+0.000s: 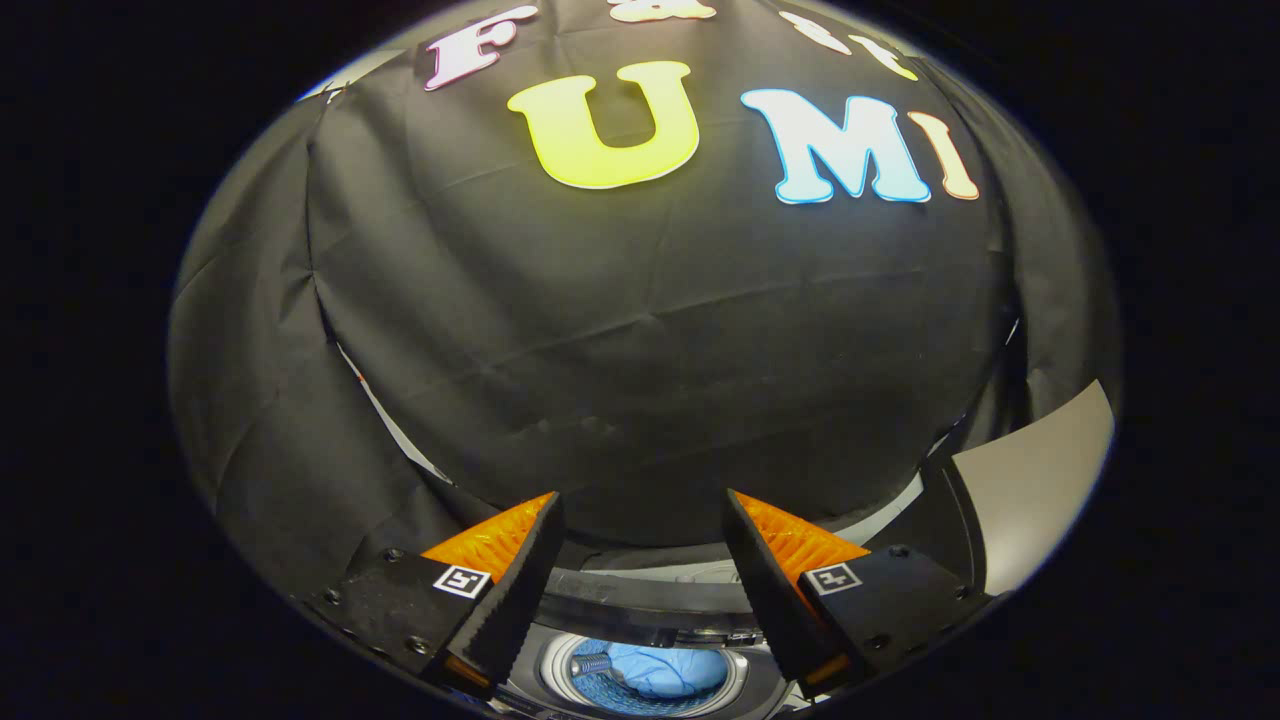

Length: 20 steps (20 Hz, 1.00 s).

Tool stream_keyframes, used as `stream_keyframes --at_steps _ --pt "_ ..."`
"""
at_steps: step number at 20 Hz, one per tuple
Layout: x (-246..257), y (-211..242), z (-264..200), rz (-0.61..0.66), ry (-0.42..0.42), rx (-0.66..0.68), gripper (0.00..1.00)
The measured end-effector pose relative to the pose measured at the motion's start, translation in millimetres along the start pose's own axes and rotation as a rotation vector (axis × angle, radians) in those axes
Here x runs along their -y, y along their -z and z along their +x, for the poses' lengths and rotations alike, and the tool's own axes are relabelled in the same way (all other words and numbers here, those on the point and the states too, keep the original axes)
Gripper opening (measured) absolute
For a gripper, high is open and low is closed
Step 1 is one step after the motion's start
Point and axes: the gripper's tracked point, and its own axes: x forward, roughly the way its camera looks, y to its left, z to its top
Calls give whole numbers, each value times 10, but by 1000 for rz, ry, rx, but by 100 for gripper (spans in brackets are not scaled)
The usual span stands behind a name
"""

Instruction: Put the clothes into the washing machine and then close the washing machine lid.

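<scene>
Gripper (640, 580): fingers spread wide, holding nothing. Below and between them: washing machine (645, 620) drum, open, light blue clothes (665, 668) already inside. Lid (1035, 490): apparently raised, ahead to the right. Likely step: closing; press it down evenly.

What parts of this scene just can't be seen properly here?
- Round washing machine opening: partly covered by the open tool and its fingers.
- Light blue clothes in the drum: mostly hidden; which garments, unclear.
- Machine lid: cannot be picked out for certain.
</scene>
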Motion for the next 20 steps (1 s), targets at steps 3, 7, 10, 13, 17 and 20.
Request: stream_keyframes --at_steps 3,7,10,13,17,20 --pt "-58 113 130 -22 0 -31 98" --pt "-172 268 217 -54 -16 -61 98" --pt "-185 447 233 -81 -10 -101 98" --pt "-156 441 248 -65 -6 -93 99" --pt "-154 440 263 -62 -2 -112 99" --pt "-164 452 180 -72 2 -80 99"
